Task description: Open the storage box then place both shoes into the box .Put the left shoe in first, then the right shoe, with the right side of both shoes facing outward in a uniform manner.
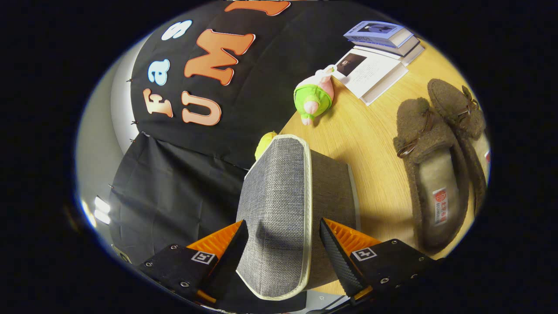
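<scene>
The grey fabric storage box stands on the wooden table with its lid, edged in cream piping, down on it. My gripper is rolled on its side and open around the lid's near edge. One finger is over the lid's top face. The other finger is beside the box's side wall, and I see no firm pinch. Beyond the box lie two brown fuzzy shoes side by side on the table, one nearer the box and the other behind it.
A green and pink plush toy lies on the table past the box. A yellow object peeks out behind the lid. A stack of books sits at the far end of the table. Black cloth forms the wall.
</scene>
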A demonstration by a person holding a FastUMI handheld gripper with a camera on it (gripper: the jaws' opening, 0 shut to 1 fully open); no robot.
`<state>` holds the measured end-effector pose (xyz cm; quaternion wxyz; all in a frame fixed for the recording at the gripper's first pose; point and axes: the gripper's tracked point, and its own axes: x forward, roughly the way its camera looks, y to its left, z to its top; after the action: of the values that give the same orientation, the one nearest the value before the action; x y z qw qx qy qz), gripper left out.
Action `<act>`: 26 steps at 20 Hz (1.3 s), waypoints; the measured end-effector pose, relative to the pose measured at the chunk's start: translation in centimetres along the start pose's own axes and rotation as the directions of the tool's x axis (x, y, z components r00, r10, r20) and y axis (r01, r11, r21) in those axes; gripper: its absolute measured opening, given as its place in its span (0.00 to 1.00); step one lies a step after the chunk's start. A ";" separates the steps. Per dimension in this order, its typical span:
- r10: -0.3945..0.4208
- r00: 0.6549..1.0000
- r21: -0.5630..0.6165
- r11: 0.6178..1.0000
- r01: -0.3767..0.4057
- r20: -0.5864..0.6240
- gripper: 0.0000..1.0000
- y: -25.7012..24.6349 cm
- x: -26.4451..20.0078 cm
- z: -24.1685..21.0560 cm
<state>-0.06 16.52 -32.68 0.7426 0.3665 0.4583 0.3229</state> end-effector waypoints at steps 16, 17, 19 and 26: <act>-0.024 1.000 0.013 1.000 0.024 0.014 0.01 1.8 -2.9 1.5; -0.045 0.999 -0.001 0.999 0.045 0.011 0.00 2.2 -2.9 1.4; -0.068 0.997 -0.010 0.998 0.068 0.024 0.01 3.5 -3.4 1.8; -0.077 0.993 -0.070 0.994 0.083 0.085 0.01 11.7 -4.6 2.7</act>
<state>-0.97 18.17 -20.00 0.7862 0.3331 0.4296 0.2940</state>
